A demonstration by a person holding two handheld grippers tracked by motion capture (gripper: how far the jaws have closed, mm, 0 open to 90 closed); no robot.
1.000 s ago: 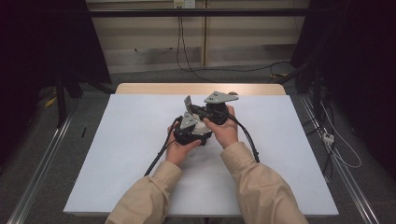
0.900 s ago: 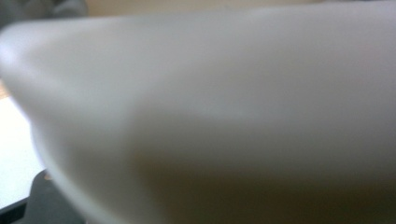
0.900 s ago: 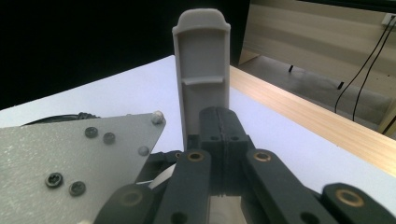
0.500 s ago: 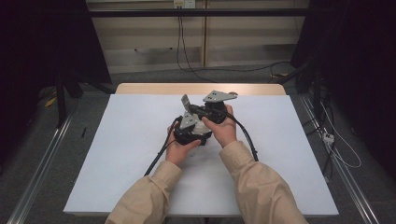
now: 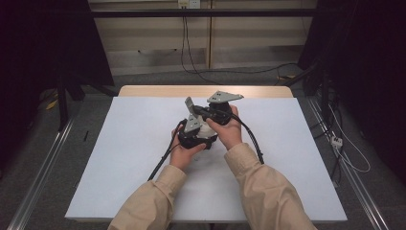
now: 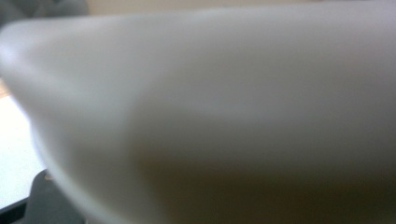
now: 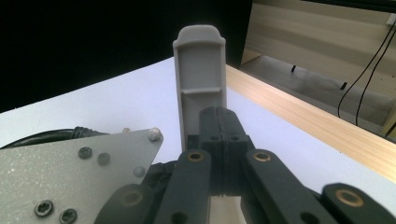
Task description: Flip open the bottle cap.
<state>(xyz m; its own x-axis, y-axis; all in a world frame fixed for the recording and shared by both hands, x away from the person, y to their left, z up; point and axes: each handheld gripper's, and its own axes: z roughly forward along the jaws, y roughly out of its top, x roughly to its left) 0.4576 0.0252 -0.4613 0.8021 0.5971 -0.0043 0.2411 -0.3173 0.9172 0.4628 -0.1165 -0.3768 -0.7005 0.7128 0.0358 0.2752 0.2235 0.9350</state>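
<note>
Both hands hold the grippers close together over the middle of the white table (image 5: 119, 158). In the high view, my left gripper (image 5: 191, 136) sits low in the left hand and its jaws are hidden. A blurred pale grey surface (image 6: 224, 107) sits right against its camera, with a dark jaw corner at the bottom left. My right gripper (image 5: 203, 112) is held above it and points left. In its own view, the right gripper (image 7: 220, 121) has its black jaws pressed together. A grey plastic tab (image 7: 200, 70) stands upright just beyond them.
The left gripper's grey three-cornered plate (image 7: 70, 172) lies beside the right jaws. Black cables (image 5: 160, 163) trail from both grippers toward the near edge. A wooden strip (image 5: 201, 91) borders the table's far side, with floor and wires (image 5: 184, 43) behind it.
</note>
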